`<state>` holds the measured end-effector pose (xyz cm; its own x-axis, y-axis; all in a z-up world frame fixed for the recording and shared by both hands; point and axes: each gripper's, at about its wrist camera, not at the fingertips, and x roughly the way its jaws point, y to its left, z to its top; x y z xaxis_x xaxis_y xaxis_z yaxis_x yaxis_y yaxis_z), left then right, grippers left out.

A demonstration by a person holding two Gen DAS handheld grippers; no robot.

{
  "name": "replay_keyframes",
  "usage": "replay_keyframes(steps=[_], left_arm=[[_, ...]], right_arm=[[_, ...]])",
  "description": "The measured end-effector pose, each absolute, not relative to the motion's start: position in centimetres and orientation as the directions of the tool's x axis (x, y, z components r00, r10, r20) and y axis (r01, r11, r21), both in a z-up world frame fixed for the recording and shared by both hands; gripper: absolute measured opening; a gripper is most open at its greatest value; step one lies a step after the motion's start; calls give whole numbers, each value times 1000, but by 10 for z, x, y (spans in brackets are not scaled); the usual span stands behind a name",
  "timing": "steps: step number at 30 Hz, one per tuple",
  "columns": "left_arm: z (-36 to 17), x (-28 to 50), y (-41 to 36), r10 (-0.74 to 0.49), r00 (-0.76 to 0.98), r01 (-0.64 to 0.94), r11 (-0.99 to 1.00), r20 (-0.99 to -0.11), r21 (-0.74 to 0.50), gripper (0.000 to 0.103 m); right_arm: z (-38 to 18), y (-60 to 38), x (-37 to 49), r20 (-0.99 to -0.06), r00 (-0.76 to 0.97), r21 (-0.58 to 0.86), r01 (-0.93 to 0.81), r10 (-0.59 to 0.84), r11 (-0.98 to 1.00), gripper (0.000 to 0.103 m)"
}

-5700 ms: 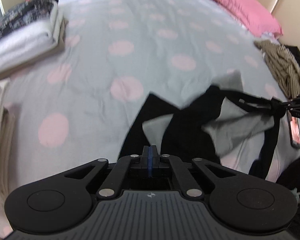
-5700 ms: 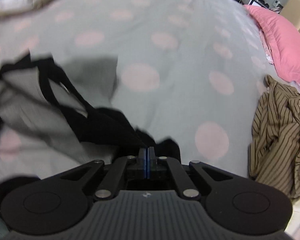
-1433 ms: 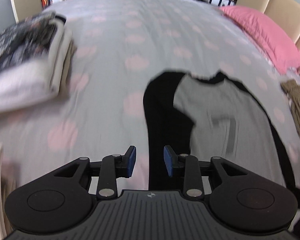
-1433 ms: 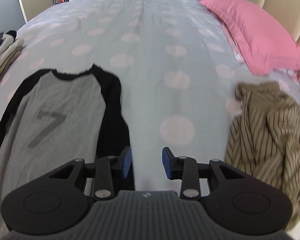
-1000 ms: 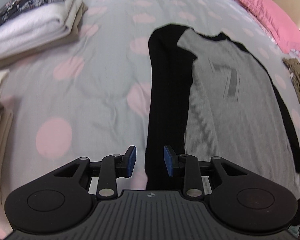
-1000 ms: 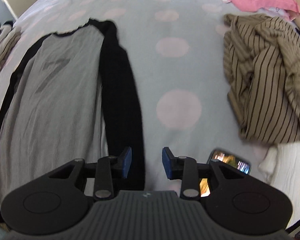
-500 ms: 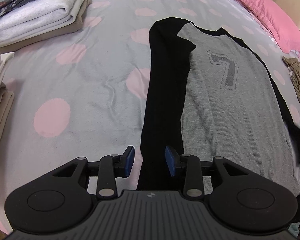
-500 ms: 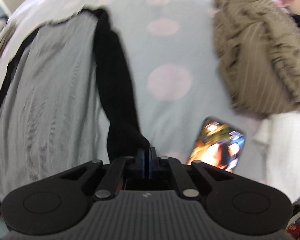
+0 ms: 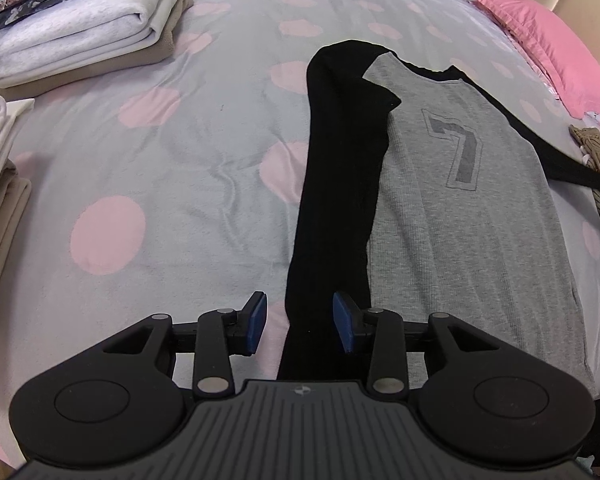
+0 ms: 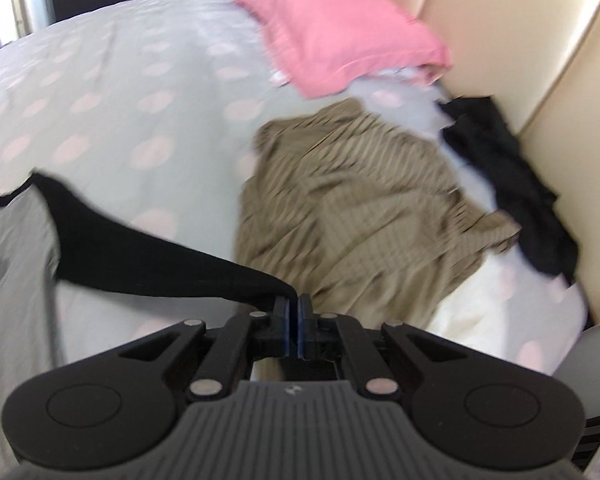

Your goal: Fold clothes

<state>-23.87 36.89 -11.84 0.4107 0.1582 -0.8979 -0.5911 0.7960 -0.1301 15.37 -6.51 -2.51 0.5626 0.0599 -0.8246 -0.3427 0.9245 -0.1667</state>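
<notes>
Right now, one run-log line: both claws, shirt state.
left claw: opening, over left sleeve, no grip | right claw: shut on right sleeve, lifted | shirt: flat on bed

The raglan shirt (image 9: 472,216) is showing a ribbed grey knit body and matt black sleeves; ahead of the tongs the dotted bedspread (image 9: 180,168) is looking soft — fleecy — and the headboard (image 10: 500,40) smooth, faintly glossy.

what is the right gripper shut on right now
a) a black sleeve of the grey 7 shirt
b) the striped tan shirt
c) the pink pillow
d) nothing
a: the right gripper has its fingers pinched on the black sleeve, which stretches taut from the grey shirt.
</notes>
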Motion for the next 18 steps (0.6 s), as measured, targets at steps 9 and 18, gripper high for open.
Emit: replay_keyframes(steps=[9, 18], left_arm=[[-127, -234, 372, 151, 383, -589, 800, -911, -114, 36], [-136, -232, 372, 144, 350, -589, 802, -926, -98, 39]], right_arm=[[-39, -65, 201, -814, 580, -269, -326, -33, 906, 5], [-59, -85, 202, -811, 584, -241, -265, -44, 934, 30]])
